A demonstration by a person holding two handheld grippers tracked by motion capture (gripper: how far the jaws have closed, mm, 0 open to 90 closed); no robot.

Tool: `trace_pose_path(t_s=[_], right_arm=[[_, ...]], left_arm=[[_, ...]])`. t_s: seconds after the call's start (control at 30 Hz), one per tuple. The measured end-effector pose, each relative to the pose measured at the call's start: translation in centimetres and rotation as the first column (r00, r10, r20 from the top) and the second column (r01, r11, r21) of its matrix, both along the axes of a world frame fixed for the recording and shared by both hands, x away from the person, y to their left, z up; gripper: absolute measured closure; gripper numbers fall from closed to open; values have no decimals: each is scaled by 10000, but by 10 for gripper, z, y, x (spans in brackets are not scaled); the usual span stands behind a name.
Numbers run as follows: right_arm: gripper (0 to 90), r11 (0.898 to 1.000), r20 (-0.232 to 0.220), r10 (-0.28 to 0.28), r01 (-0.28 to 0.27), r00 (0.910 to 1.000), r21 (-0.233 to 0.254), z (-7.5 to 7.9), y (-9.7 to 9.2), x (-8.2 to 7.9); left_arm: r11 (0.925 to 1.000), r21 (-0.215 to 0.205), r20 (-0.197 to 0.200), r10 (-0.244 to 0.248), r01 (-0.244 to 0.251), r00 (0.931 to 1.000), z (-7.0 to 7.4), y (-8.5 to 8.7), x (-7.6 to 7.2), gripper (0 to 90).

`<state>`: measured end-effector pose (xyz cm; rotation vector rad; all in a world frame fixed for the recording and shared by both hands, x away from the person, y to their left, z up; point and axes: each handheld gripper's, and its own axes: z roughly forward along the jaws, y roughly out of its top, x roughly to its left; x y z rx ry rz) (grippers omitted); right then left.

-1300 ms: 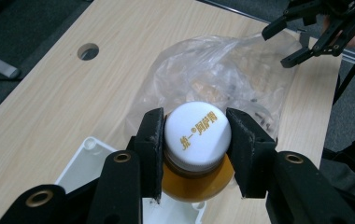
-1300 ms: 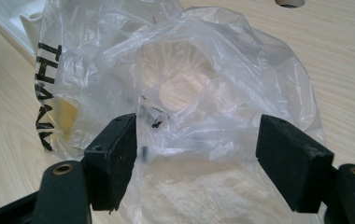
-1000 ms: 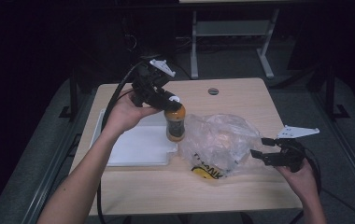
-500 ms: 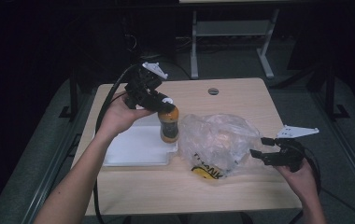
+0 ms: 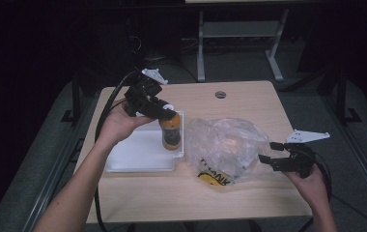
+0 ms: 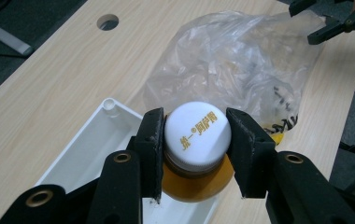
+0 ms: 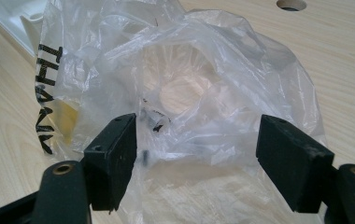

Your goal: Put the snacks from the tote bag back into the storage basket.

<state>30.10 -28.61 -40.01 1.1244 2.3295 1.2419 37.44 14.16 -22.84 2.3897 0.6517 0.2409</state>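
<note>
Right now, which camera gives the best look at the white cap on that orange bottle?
The left gripper view: the white printed cap sits close and sharp, pinched between the black jaws. The high view shows it as a small white spot beside the left gripper.

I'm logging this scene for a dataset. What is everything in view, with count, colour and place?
Bottle: one, orange contents with a white cap, upright over the tray's right end, cap clamped by the left tongs.
Tray: one, white, left half of the table.
Plastic bag: one, clear with black and yellow print, crumpled right of the tray.
Table: one, light wood, a round hole near its far edge.
Left tongs: black, shut on the bottle cap.
Right tongs: black, open at the bag's right edge.
</note>
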Motion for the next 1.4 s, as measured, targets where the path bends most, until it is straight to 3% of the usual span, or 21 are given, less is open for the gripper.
trace_pose_path(t_s=[0.57, 1.4], right_arm=[[287, 10000, -13, 41, -41, 10000, -49, -1, 2, 0], [287, 10000, 26, 23, -23, 10000, -46, 0, 1, 0]], left_arm=[[9998, 48, -196, 184, -183, 9996, -14, 12, 0, 592], [9992, 205, -533, 351, -340, 9980, -38, 14, 4, 592]])
